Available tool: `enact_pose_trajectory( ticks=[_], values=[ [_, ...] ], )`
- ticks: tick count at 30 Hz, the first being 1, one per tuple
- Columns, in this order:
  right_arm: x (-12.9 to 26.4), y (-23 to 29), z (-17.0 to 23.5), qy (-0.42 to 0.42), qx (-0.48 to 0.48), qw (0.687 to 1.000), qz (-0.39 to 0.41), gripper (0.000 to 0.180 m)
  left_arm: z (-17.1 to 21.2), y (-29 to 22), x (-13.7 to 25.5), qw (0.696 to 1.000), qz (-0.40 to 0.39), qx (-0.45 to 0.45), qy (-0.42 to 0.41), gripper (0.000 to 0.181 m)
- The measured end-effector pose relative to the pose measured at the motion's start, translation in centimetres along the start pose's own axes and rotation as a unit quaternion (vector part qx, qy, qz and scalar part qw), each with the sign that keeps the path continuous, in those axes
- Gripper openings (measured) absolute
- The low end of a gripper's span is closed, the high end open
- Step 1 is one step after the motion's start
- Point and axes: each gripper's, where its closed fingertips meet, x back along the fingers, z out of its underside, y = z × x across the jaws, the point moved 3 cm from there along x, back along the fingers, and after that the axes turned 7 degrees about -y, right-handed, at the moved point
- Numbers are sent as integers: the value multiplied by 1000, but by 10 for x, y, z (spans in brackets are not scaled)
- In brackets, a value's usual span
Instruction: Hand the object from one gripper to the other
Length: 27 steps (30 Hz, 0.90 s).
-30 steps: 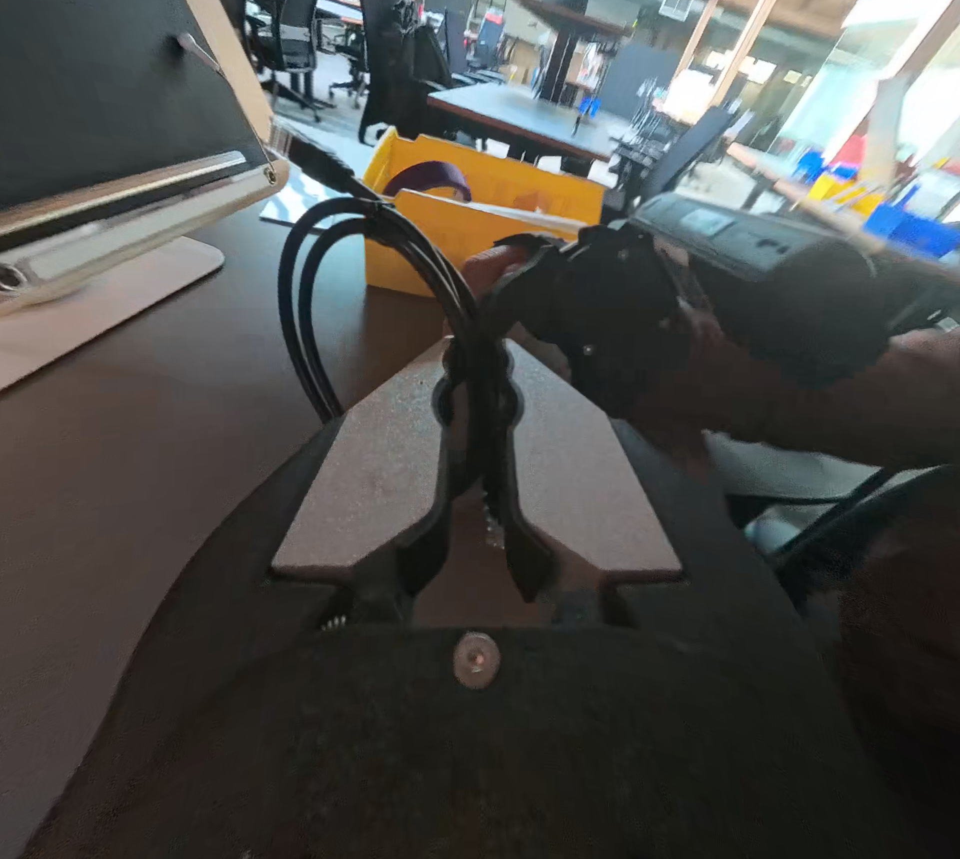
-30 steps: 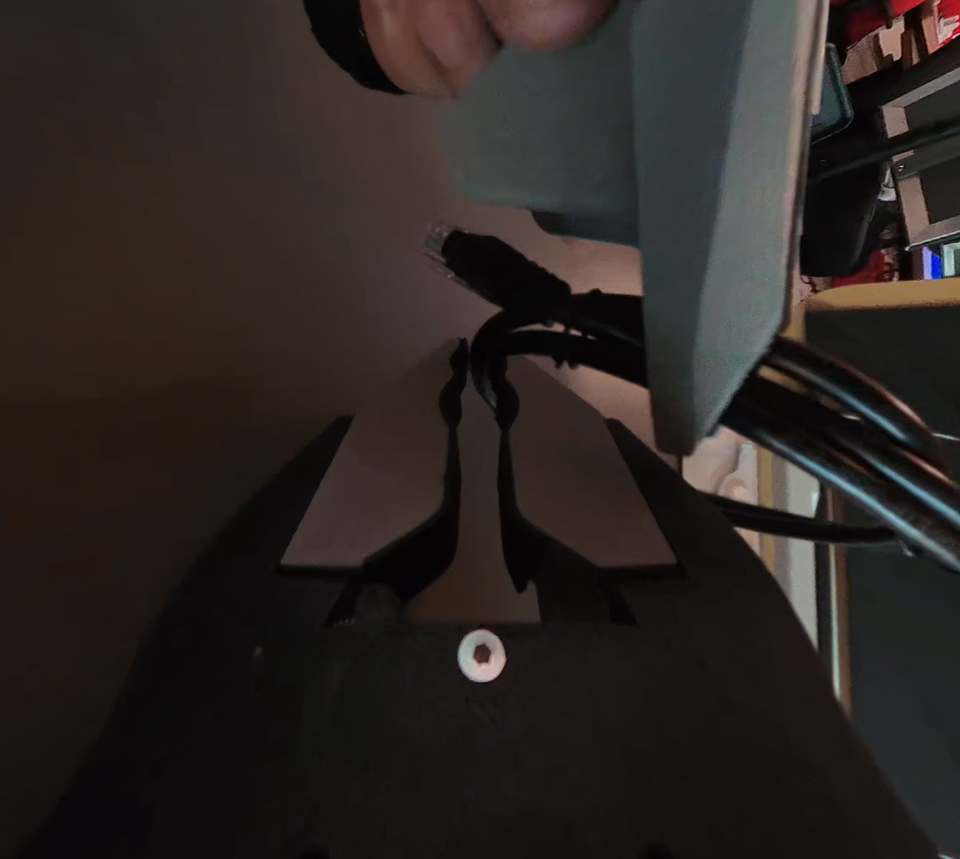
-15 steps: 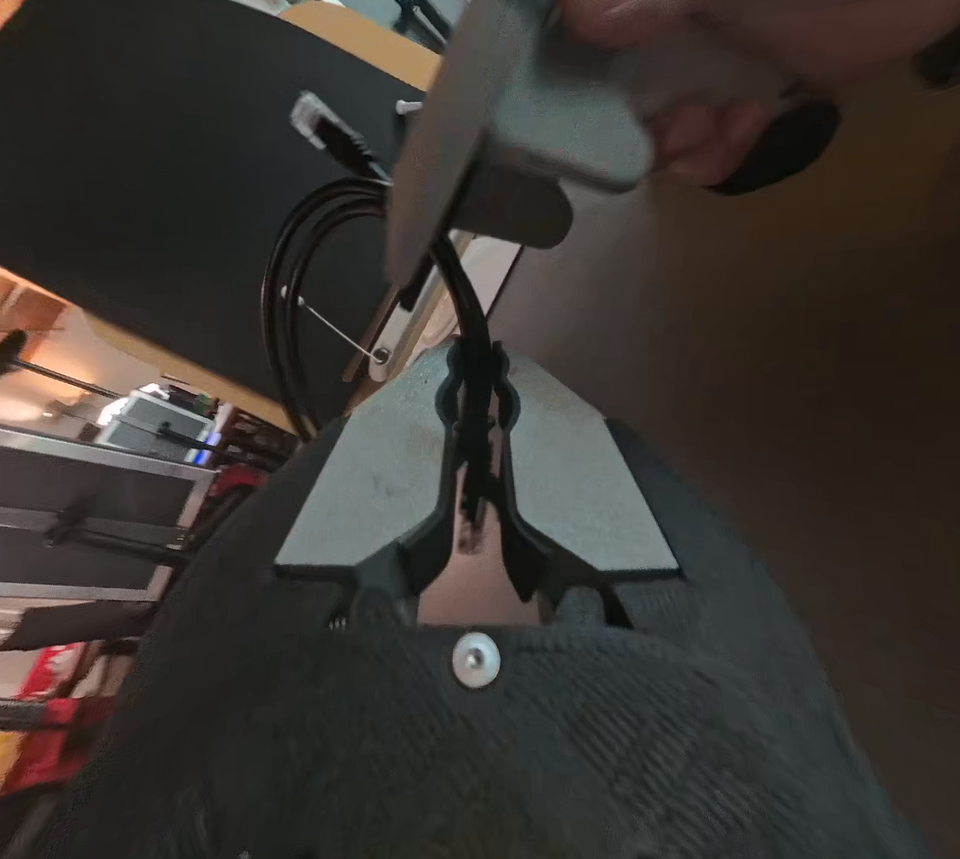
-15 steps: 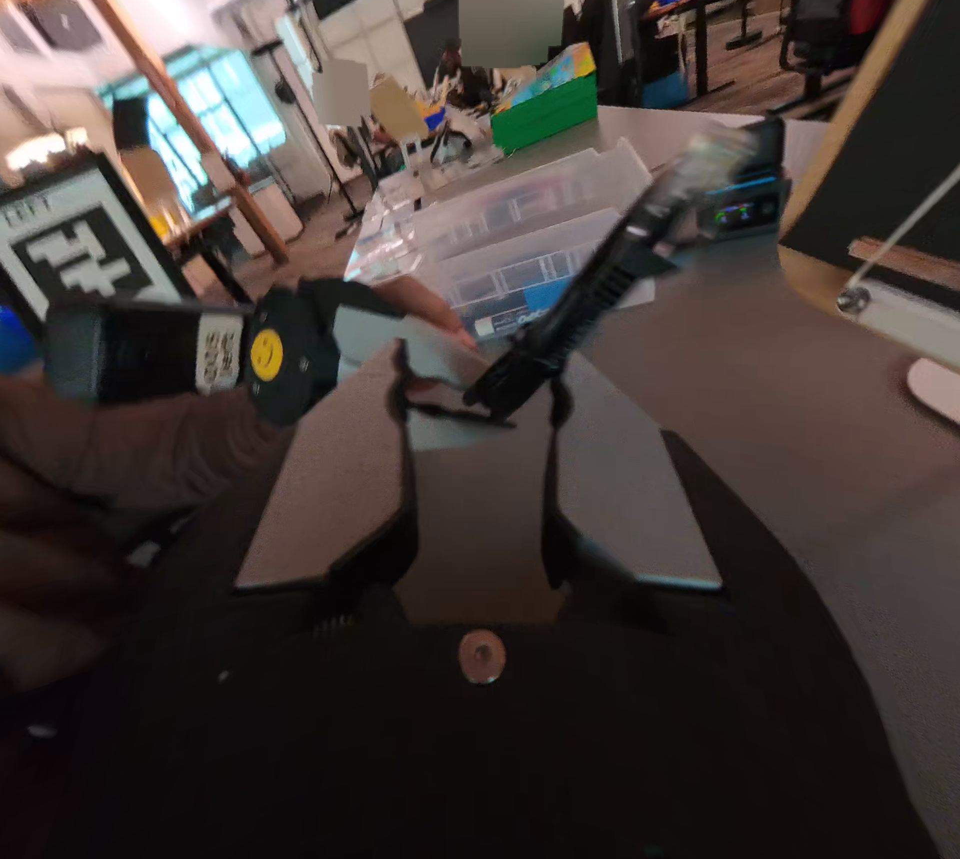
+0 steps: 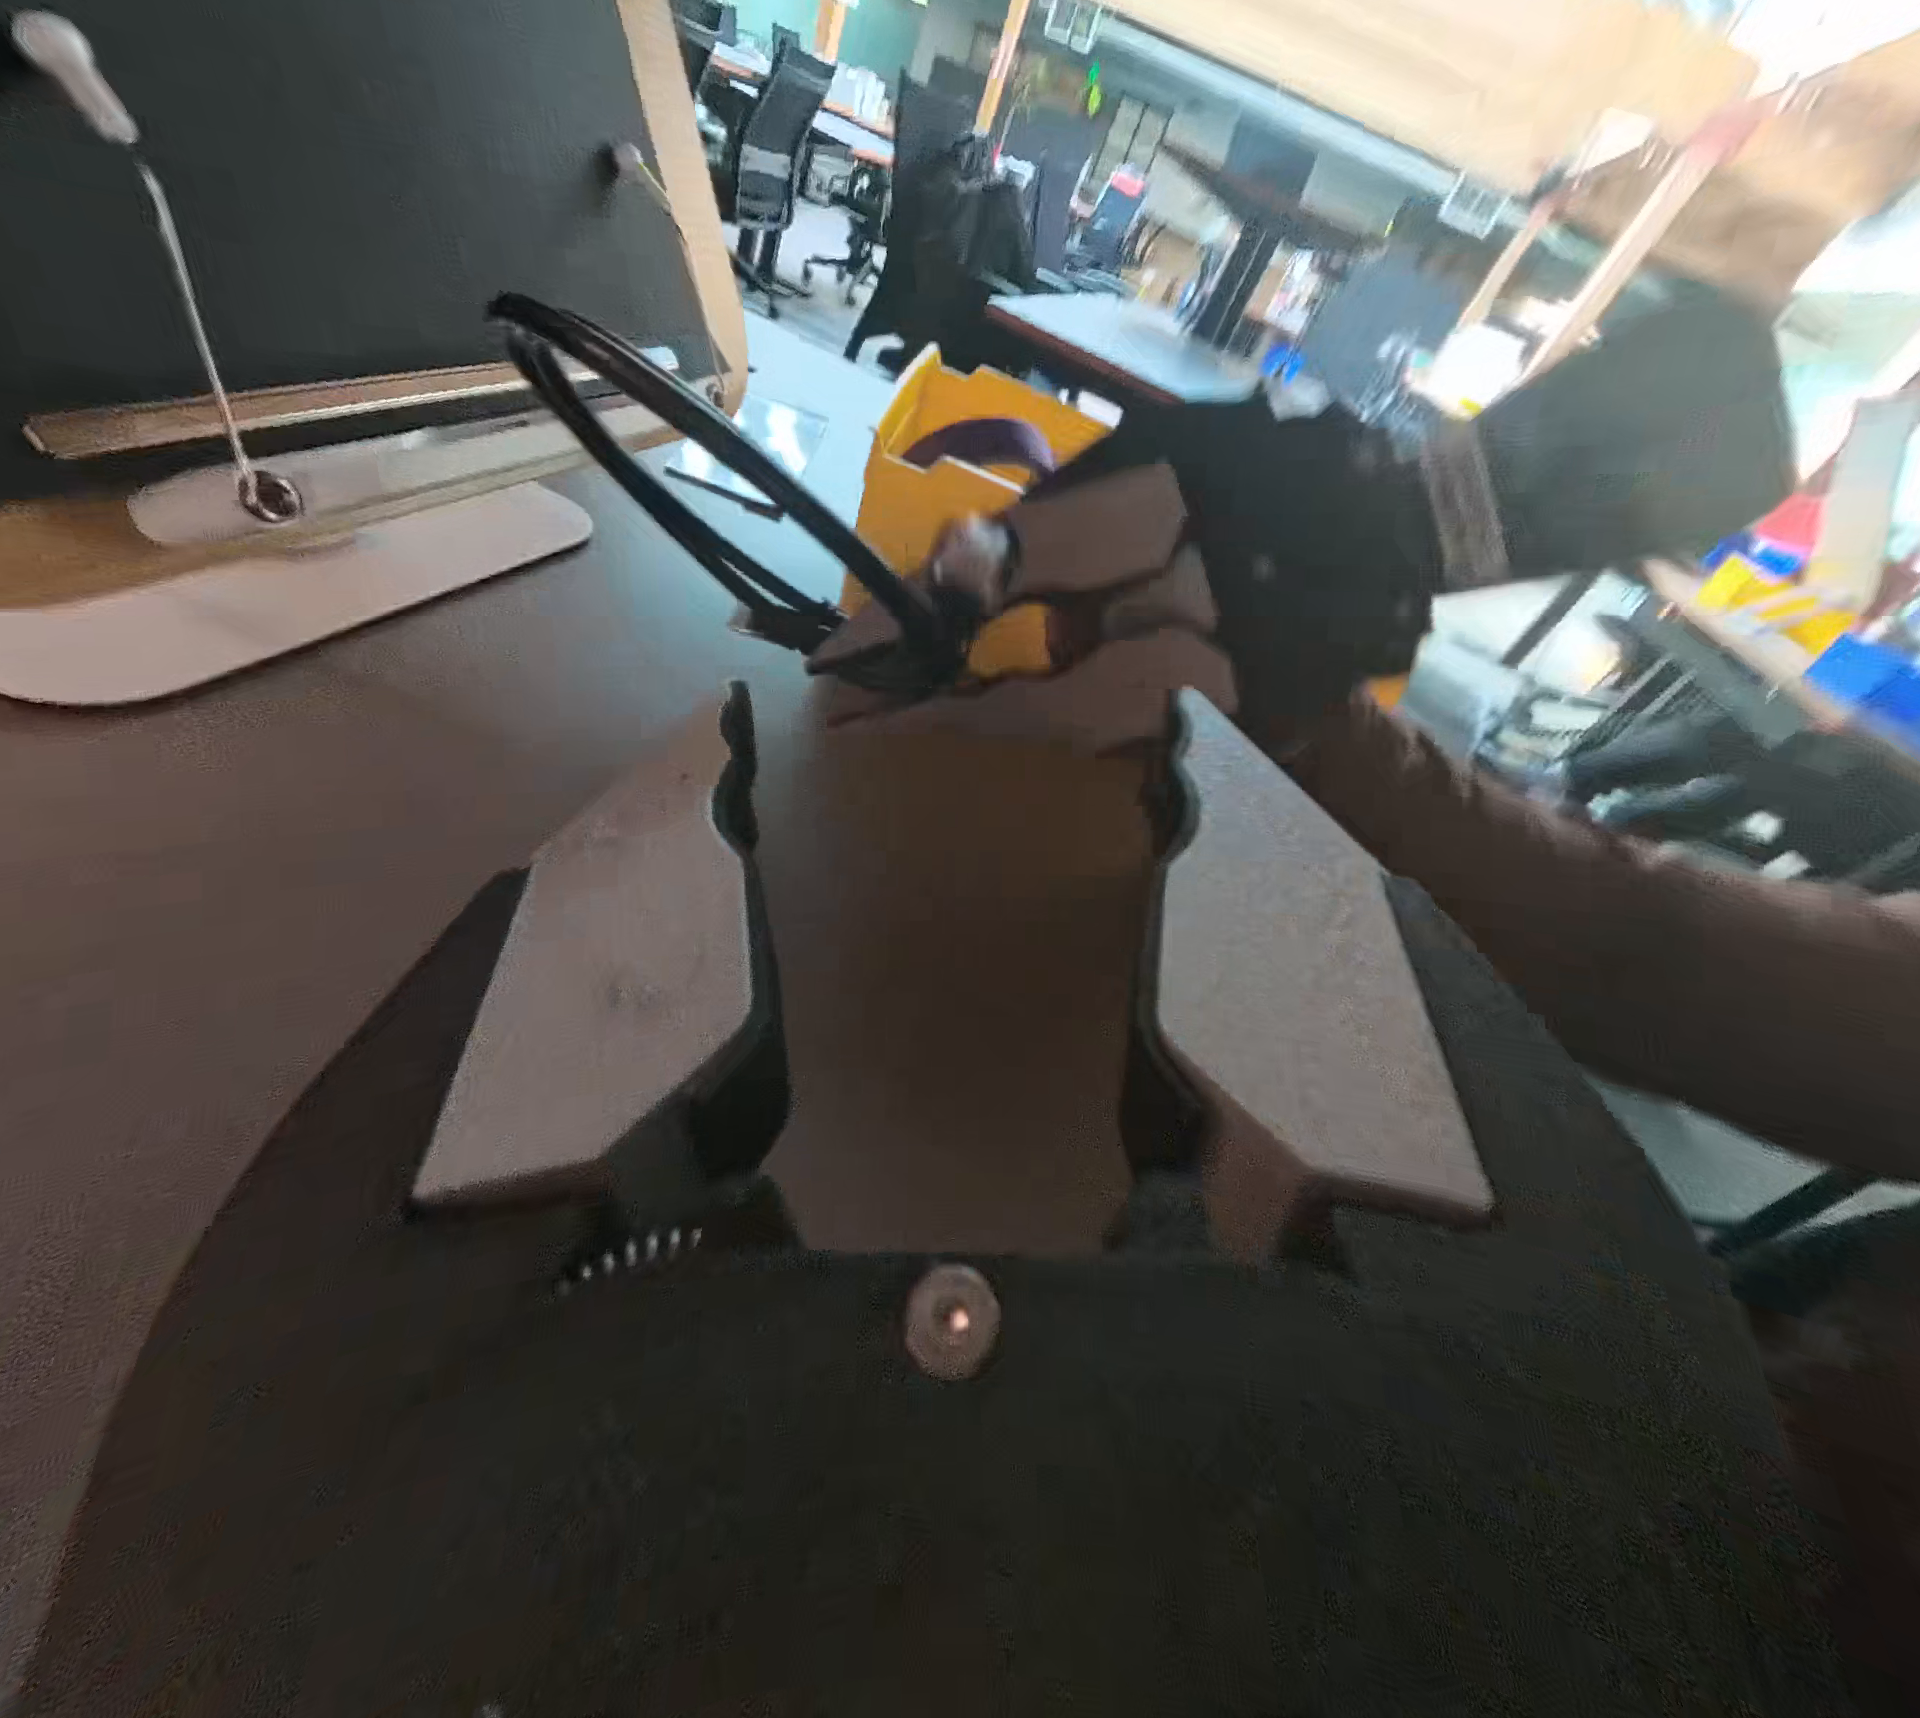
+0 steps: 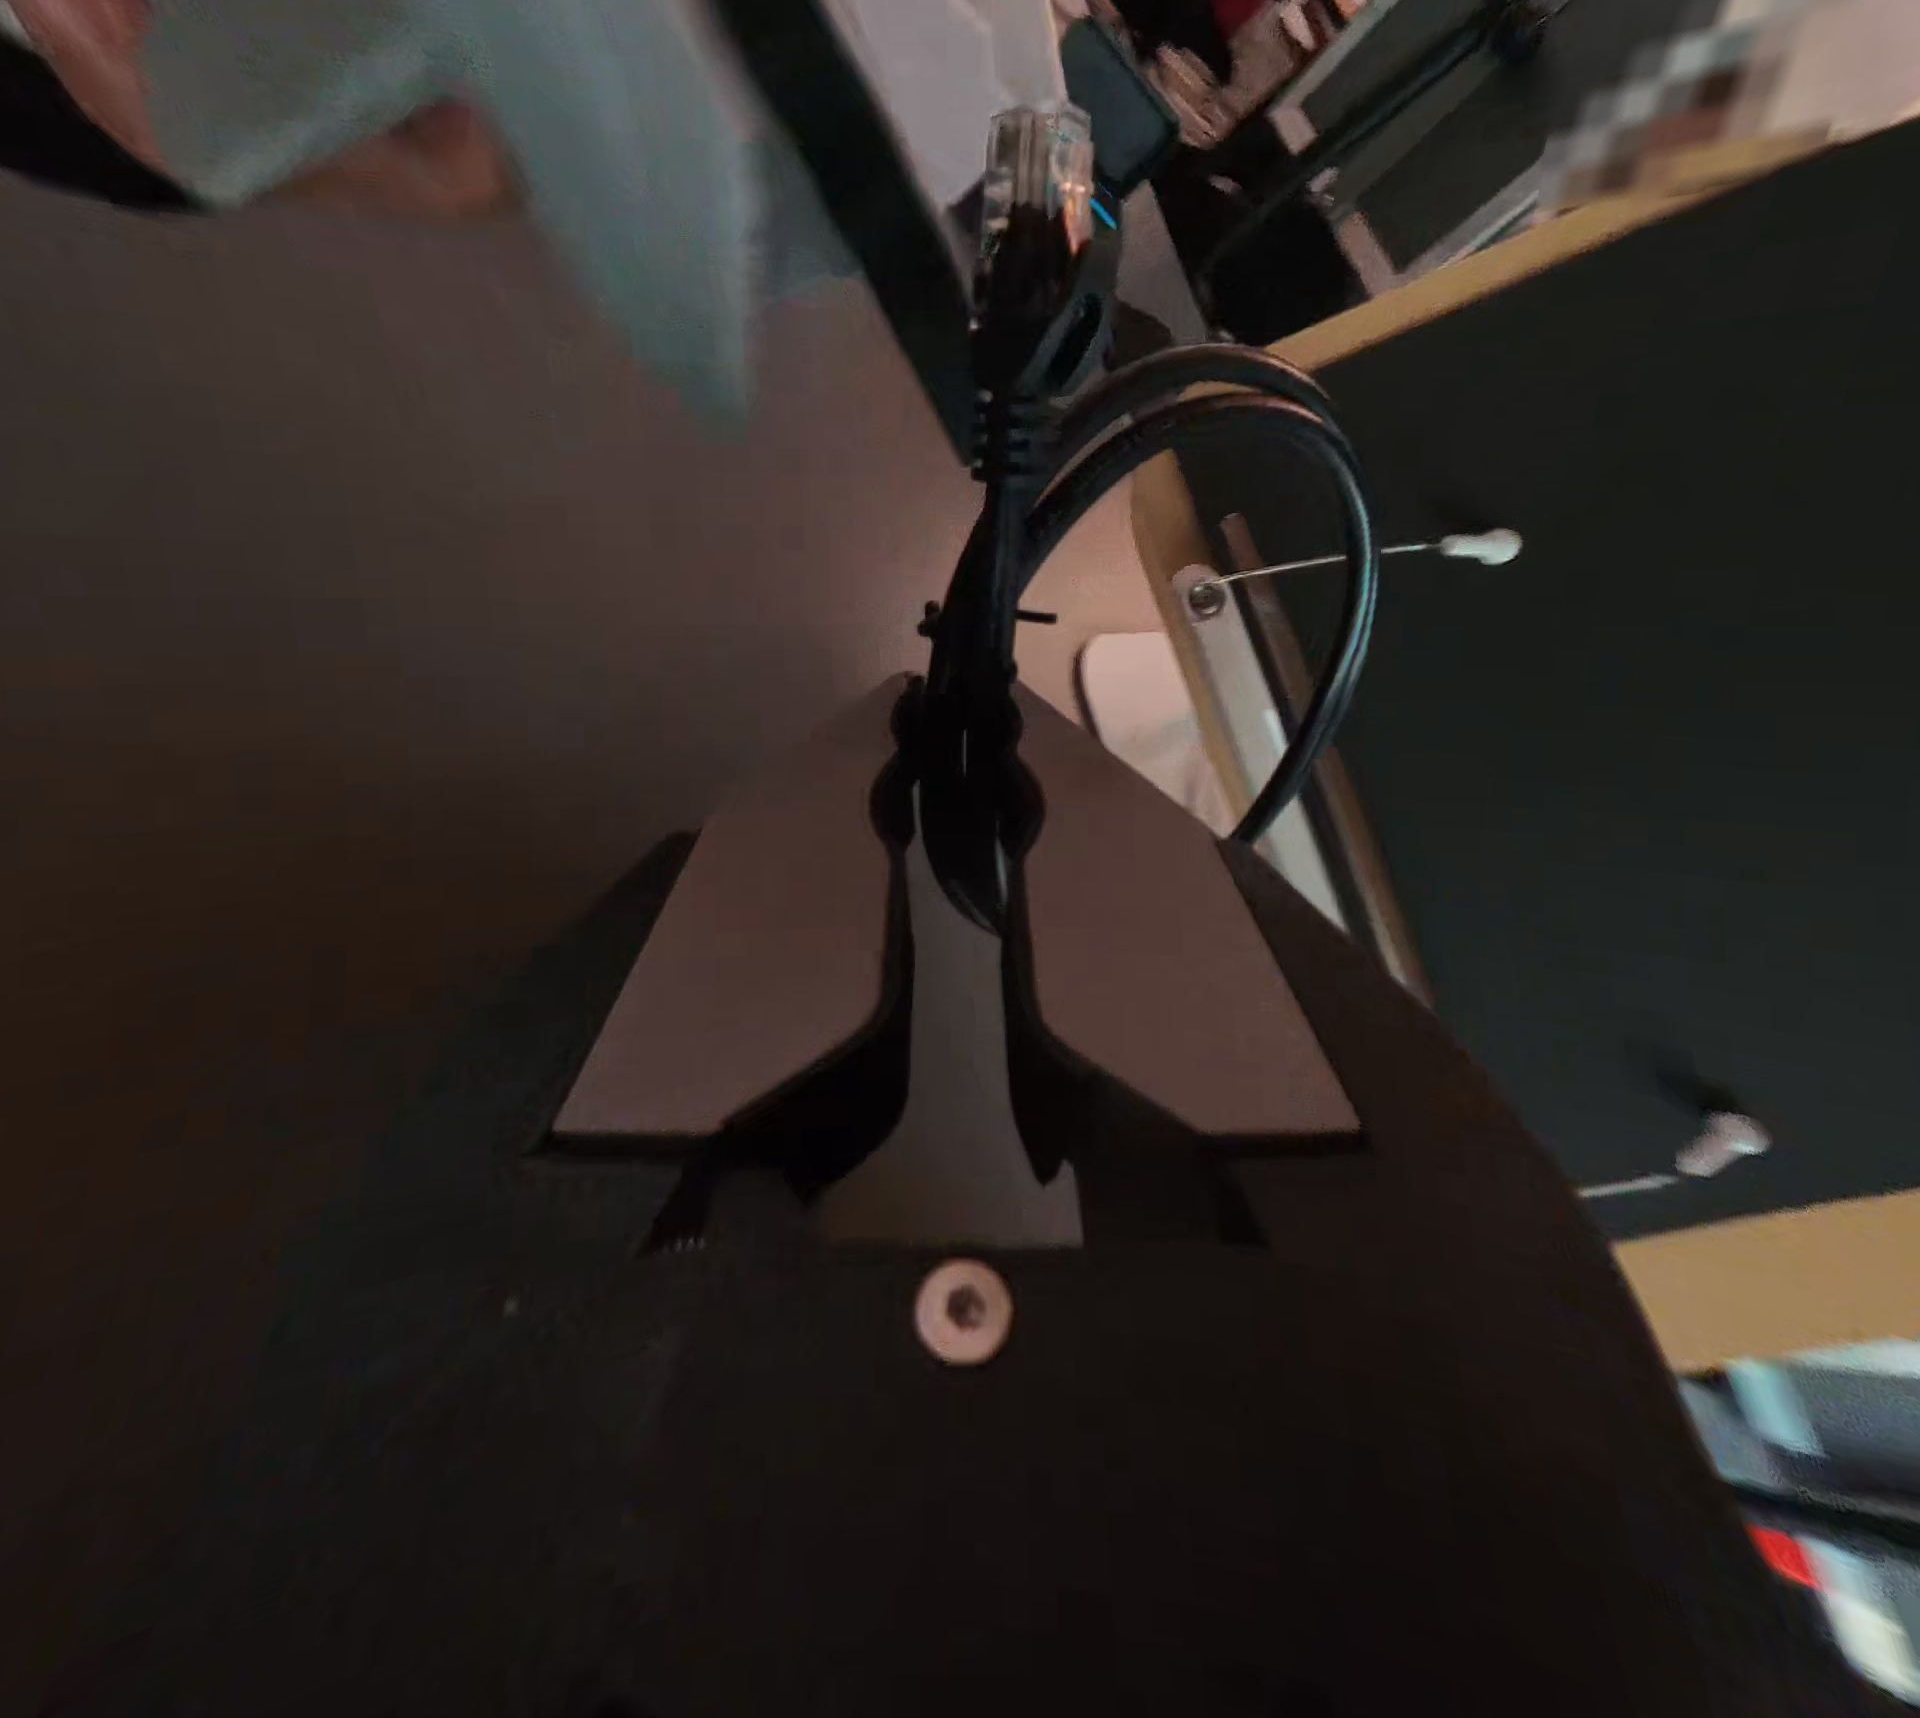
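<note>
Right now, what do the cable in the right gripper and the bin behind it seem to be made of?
The black network cable looks rubber or PVC jacketed, smooth with a slight sheen, and bends in springy loops; its plug is clear, glossy plastic. The yellow bin looks like moulded plastic, opaque and evenly coloured. The right gripper fingers look matte grey, probably printed plastic.

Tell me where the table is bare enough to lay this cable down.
Bare dark tabletop lies between the left gripper and the white stand base. It is crowded near the yellow bin, where the right gripper holds the cable.
</note>
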Motion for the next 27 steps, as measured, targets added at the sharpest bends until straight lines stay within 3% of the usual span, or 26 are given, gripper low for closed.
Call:
enact_pose_trajectory(
  ticks=[2, 4, 7, 10, 13, 16, 18, 19, 20, 21, 24, 27],
  values=[
    [-7, 8, -6, 28, 57, 997, 32, 9, -3, 3, 0, 1000, -3, 14, -17, 72],
    [-16, 22, -17, 27, 97, 994, 39, 10, -4, 6, 0, 999, -26, -17, -20, 36],
    [-18, 25, -18, 33, 135, 989, 53, 9, -15, 11, 8, 990, -71, -119, -28, 12],
    [-7, 19, -10, 13, 62, 998, 11, 29, -14, 8, 18, 971, -77, -224, 18, 10],
    [11, -11, -2, -6, -10, 999, 31, 45, 0, 2, 20, 954, -49, -286, 81, 11],
    [22, -25, -1, -36, -70, 996, 32, 70, 18, -5, 20, 936, -12, -324, 133, 11],
    [25, -28, 0, -46, -81, 995, 32, 76, 31, -15, 22, 930, 33, -326, 164, 12],
    [24, -25, -1, -55, -87, 994, 21, 73, 35, -20, 22, 929, 52, -325, 168, 12],
    [23, -17, -3, -61, -93, 994, -13, 51, 34, -24, 22, 931, 63, -321, 160, 13],
    [23, -3, -3, -64, -96, 991, -65, 9, 30, -26, 22, 936, 65, -313, 145, 13],
    [19, 10, 10, -26, -152, 978, -143, 0, -1, -15, 27, 961, 14, -271, 62, 13],
    [16, 1, 15, -23, -303, 935, -185, 0, -26, -3, 42, 963, -32, -267, 0, 38]
  ],
)
